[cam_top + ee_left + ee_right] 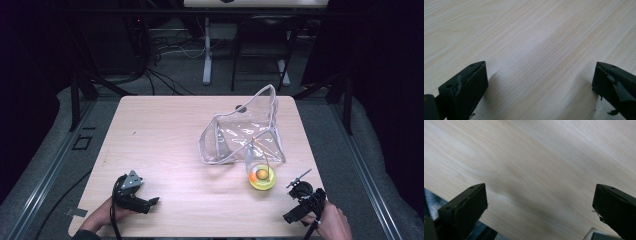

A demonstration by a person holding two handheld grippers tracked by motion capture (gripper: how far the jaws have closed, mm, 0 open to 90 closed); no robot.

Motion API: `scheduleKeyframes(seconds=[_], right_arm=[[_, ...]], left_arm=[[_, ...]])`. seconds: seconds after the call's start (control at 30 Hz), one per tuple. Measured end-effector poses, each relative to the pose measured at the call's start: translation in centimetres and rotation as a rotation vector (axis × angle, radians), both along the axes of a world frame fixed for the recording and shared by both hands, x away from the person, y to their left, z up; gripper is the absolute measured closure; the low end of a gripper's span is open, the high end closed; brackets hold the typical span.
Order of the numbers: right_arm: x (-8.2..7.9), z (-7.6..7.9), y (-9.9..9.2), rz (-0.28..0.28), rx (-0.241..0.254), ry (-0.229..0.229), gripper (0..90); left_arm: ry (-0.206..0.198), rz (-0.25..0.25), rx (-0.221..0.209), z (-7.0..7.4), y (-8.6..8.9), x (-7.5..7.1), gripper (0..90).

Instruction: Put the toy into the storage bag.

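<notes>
A clear plastic pouch (243, 134) stands open and crumpled on the right half of the wooden table (165, 125). Just in front of it lies a round yellow-green object with an orange centre (262, 176); I cannot tell whether the two touch. My left gripper (154, 201) rests near the front left edge, pointing right, held by a hand. In the left gripper view its jaws stand wide apart over bare wood, so the left gripper (540, 75) is open. My right gripper (289, 216) sits at the front right corner. It is open too, and the right gripper (540, 195) has nothing between its jaws.
The table's near edge (454, 202) runs just under the right gripper's left jaw. Beyond the table stand dark frame posts, a white desk leg (207, 55) and cables on the floor. Bare wood lies between the two grippers.
</notes>
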State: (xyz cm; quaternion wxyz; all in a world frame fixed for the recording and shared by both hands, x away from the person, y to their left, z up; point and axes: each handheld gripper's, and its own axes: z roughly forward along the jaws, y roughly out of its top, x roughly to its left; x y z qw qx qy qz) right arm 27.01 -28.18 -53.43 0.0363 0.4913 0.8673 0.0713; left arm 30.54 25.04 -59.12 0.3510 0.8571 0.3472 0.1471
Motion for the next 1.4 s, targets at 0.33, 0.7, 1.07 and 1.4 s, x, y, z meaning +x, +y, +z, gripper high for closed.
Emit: scheduleKeyframes(seconds=[0.33, 0.7, 1.07, 1.4], right_arm=[[0.4, 2.7, 1.0, 0.037, 0.011, -0.02, 0.0], [1.7, 5.7, 2.6, 0.083, -0.012, -0.053, 0.1], [3.2, 7.7, 3.6, 0.112, -0.01, -0.067, 1.7], [4.6, 9.1, 4.9, 0.146, -0.02, -0.074, 1.6]], left_arm=[[0.001, 0.001, -0.002, 0.0, 0.0, 0.0, 0.1], [0.0, 0.001, -0.002, 0.0, 0.0, 0.0, 0.1], [0.0, -0.002, -0.001, 0.0, 0.0, 0.0, 0.1], [0.0, -0.002, 0.0, 0.0, 0.0, 0.0, 0.1]])
